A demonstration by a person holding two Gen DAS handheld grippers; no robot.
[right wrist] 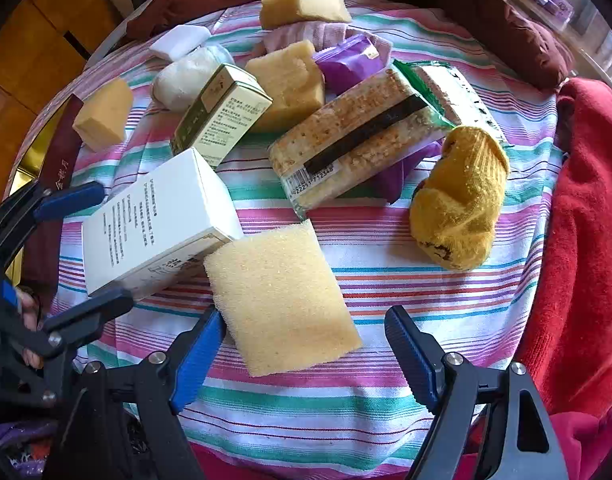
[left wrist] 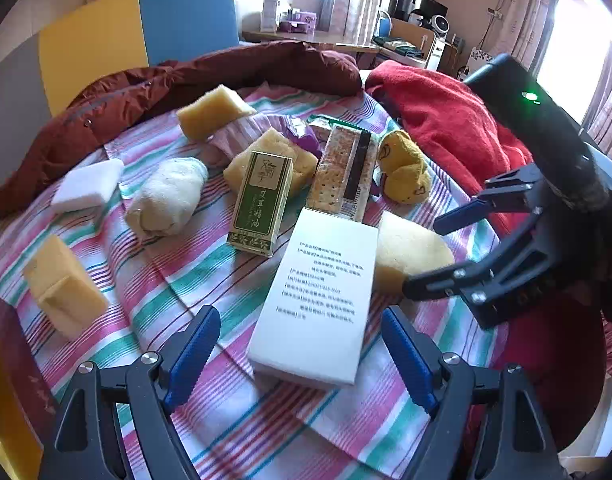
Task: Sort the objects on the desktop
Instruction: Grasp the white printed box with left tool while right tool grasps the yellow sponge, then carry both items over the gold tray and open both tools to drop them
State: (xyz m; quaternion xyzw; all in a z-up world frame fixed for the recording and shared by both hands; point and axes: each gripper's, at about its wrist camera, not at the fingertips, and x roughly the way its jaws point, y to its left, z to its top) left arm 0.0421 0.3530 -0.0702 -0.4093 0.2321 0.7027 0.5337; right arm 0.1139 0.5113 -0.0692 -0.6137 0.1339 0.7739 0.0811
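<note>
A white box [left wrist: 318, 300] with printed text lies on the striped cloth [left wrist: 234, 432], its near end between my open left gripper [left wrist: 302, 356] fingers. A flat yellow sponge [right wrist: 282, 296] lies beside the white box [right wrist: 154, 220], its near end between my open right gripper [right wrist: 306, 356] fingers. The right gripper [left wrist: 438, 256] also shows at the right of the left wrist view, open over the same sponge [left wrist: 410, 256]. The left gripper [right wrist: 86, 248] shows at the left of the right wrist view, open around the white box. Neither gripper holds anything.
A green box [left wrist: 262, 204], cracker pack [left wrist: 342, 172], yellow sock [right wrist: 462, 200], white sock roll [left wrist: 166, 196], purple packet [right wrist: 350, 64], white block [left wrist: 88, 186] and other yellow sponges [left wrist: 64, 286] [left wrist: 212, 112] lie on the cloth. Red [right wrist: 586, 220] and maroon clothing [left wrist: 226, 68] edge it.
</note>
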